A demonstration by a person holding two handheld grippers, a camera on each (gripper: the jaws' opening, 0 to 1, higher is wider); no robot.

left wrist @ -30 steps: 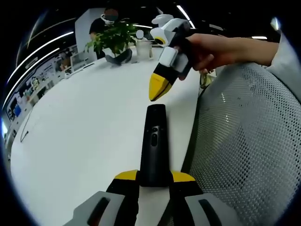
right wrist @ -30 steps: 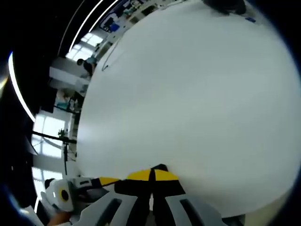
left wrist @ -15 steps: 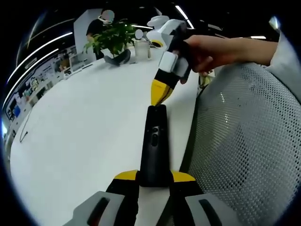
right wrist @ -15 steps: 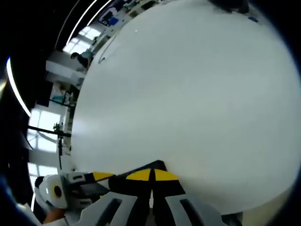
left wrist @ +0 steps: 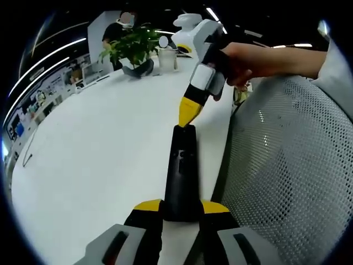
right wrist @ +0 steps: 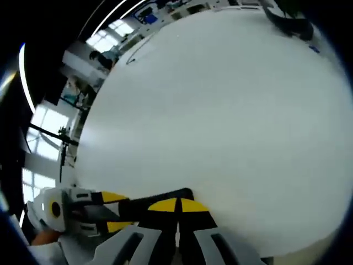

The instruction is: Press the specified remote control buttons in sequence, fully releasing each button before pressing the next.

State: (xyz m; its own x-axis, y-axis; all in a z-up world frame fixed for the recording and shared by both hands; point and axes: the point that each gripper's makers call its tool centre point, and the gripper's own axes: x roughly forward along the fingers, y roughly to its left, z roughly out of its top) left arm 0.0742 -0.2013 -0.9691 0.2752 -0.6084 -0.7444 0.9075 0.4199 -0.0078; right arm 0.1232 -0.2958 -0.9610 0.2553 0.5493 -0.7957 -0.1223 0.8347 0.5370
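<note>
A black remote control lies lengthwise above the white table, its near end clamped in my left gripper. My right gripper, held by a hand, comes down from the upper right with its yellow tips together on the remote's far end. In the right gripper view, my right gripper is shut with its tips on the remote. The left gripper shows at lower left, holding the remote's other end. The remote's buttons are hard to make out.
A grey mesh chair back rises close along the table's right edge. At the far end of the table stand a potted plant and a white cup. The table spreads wide and bare to the left.
My right gripper has come down from above the remote onto its far end and now stands steeper. The left gripper and remote have stayed put. The right gripper view has rolled a little.
</note>
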